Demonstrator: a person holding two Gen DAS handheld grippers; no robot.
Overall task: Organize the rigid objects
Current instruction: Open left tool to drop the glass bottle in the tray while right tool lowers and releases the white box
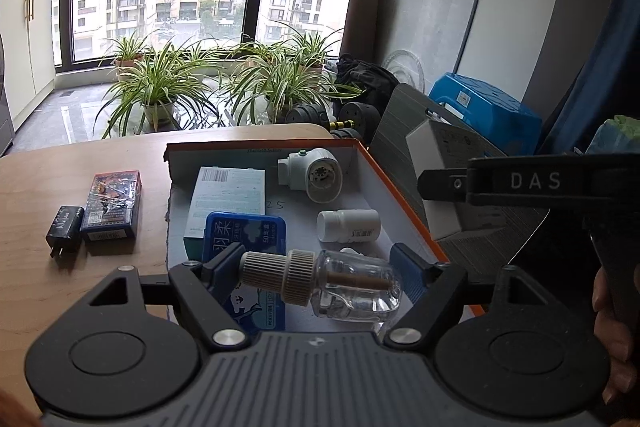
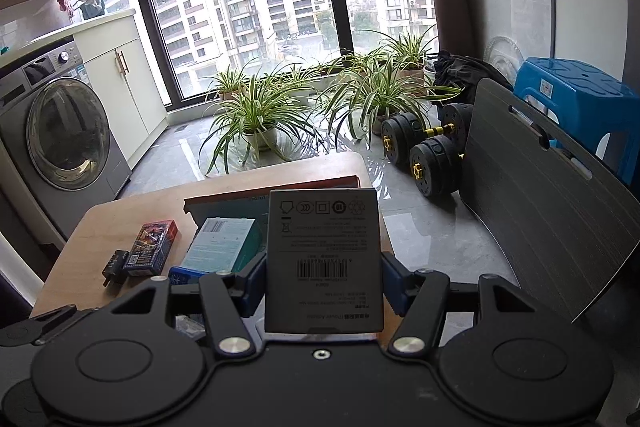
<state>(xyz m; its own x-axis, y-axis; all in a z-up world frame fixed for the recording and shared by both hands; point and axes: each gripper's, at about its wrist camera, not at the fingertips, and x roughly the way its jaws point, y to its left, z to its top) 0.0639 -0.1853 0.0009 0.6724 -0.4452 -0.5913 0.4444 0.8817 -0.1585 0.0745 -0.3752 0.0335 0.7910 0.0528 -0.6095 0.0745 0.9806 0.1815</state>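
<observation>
My left gripper [image 1: 320, 269] is shut on a clear glass bottle [image 1: 352, 287] with a ribbed beige cap, held sideways over the orange-rimmed box [image 1: 404, 195]. In the box lie a white-teal carton [image 1: 228, 199], a blue tin [image 1: 256, 231], a white pill bottle [image 1: 348, 225] and a white plug device [image 1: 316, 175]. My right gripper [image 2: 322, 271] is shut on a grey power-adapter box [image 2: 324, 259], held above the orange-rimmed box's [image 2: 280, 187] right side; it also shows in the left wrist view [image 1: 444, 179]. A card pack [image 1: 112, 207] and a black charger [image 1: 64, 231] lie on the table to the left.
The wooden table [image 1: 80, 163] ends just beyond the box. Past it stand potted plants [image 2: 256, 115], dumbbells [image 2: 428, 151], a dark board [image 2: 540, 195] and a blue stool [image 2: 580, 95]. A washing machine [image 2: 60, 135] is at the left.
</observation>
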